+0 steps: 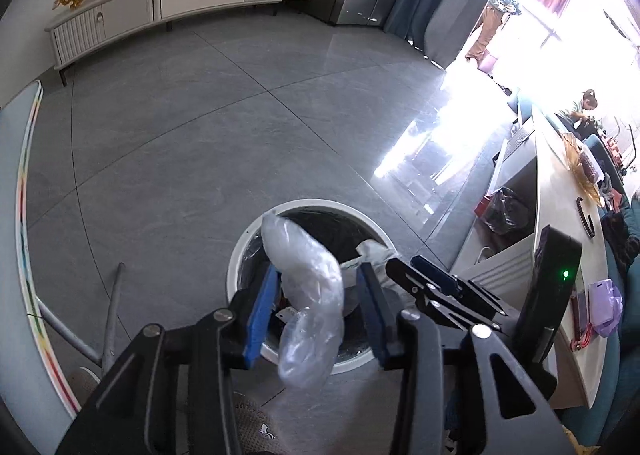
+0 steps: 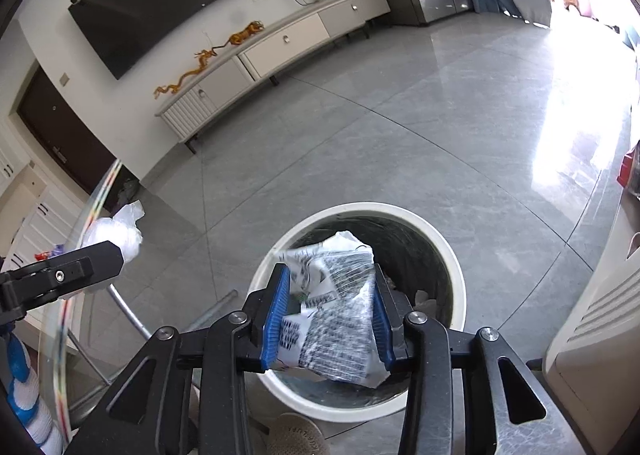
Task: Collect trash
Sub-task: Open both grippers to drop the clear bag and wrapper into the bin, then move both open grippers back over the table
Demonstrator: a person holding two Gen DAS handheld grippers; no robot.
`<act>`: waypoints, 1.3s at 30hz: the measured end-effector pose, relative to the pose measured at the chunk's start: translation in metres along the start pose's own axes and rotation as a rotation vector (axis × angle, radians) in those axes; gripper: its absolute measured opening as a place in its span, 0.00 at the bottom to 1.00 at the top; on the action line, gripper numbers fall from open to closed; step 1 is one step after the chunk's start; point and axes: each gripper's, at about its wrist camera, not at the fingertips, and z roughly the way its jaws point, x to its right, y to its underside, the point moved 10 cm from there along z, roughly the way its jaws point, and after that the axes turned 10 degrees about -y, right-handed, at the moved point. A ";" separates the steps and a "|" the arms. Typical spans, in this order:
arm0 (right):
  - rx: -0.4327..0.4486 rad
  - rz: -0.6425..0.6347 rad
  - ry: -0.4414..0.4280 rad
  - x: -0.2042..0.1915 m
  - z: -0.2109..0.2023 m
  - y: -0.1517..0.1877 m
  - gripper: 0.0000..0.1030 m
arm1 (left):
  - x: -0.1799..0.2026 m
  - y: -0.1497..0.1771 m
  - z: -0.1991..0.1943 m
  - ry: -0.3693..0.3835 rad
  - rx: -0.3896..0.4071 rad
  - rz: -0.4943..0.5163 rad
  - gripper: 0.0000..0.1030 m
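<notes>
Both tools over bin (image 2: pixel 448 255): left tool (image 1: pixel 316 315) wide, plastic bag (image 1: pixel 308 295) loose between pads; right tool (image 2: pixel 332 319) grips printed wrapper (image 2: pixel 336 315), directly above opening.

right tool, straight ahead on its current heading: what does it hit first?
Most likely the inside of the white trash bin. The right tool points down over the bin's open mouth, with the crumpled printed wrapper between its blue pads. Depth is unclear, so the bin's near rim could come first.
</notes>
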 end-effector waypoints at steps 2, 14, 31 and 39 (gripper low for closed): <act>-0.005 0.009 0.002 0.005 0.003 0.001 0.46 | -0.001 -0.003 0.004 0.020 -0.003 -0.015 0.47; 0.015 -0.005 0.054 0.002 -0.010 -0.001 0.51 | -0.011 -0.010 -0.024 -0.046 0.097 -0.035 0.47; 0.111 -0.276 0.000 -0.134 -0.064 -0.009 0.70 | -0.117 0.020 -0.177 -0.383 0.380 -0.175 0.59; 0.154 -0.427 -0.061 -0.224 -0.092 0.007 0.83 | -0.179 0.066 -0.259 -0.549 0.478 -0.253 0.65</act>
